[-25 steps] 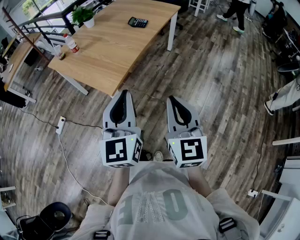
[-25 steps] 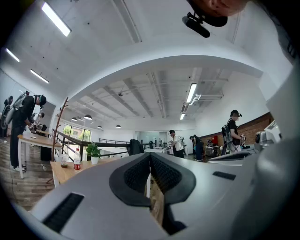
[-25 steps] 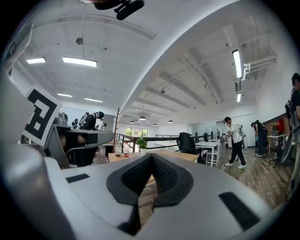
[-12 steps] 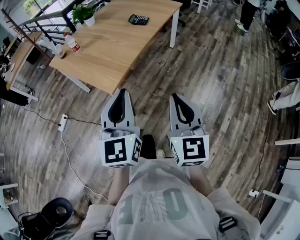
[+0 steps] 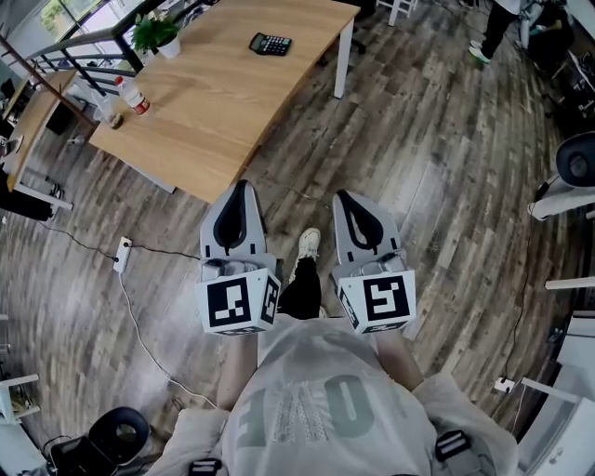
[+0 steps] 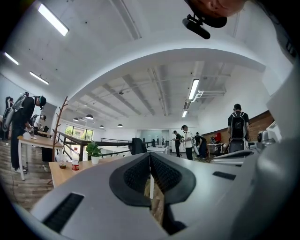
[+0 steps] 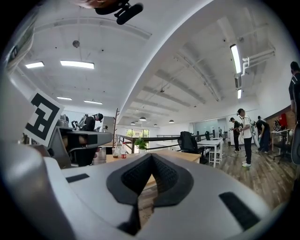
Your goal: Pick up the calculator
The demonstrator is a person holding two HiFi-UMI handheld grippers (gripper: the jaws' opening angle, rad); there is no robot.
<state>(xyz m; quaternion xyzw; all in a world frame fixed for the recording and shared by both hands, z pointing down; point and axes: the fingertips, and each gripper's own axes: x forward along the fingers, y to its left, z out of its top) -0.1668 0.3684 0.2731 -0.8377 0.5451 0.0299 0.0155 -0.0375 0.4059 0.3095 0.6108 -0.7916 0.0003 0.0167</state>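
A small black calculator (image 5: 270,44) lies on the far part of a long wooden table (image 5: 209,102), seen in the head view at top centre. My left gripper (image 5: 239,188) is held level over the floor, just short of the table's near corner, jaws shut with nothing between them. My right gripper (image 5: 345,199) hangs beside it over bare floor, also shut and empty. Both are well short of the calculator. In the left gripper view the gripper (image 6: 150,157) looks along the tabletop; the right gripper (image 7: 151,158) does likewise. The calculator is not visible in either gripper view.
A potted plant (image 5: 153,33), a bottle (image 5: 131,94) and a cup (image 5: 107,110) stand along the table's left side. A power strip (image 5: 121,254) with cable lies on the wood floor at left. A person's legs (image 5: 491,28) show at top right. My shoe (image 5: 308,244) steps forward between the grippers.
Both grippers and I have moved forward toward the table; its near corner is now closer to the left gripper. My foot has stepped out between the grippers.
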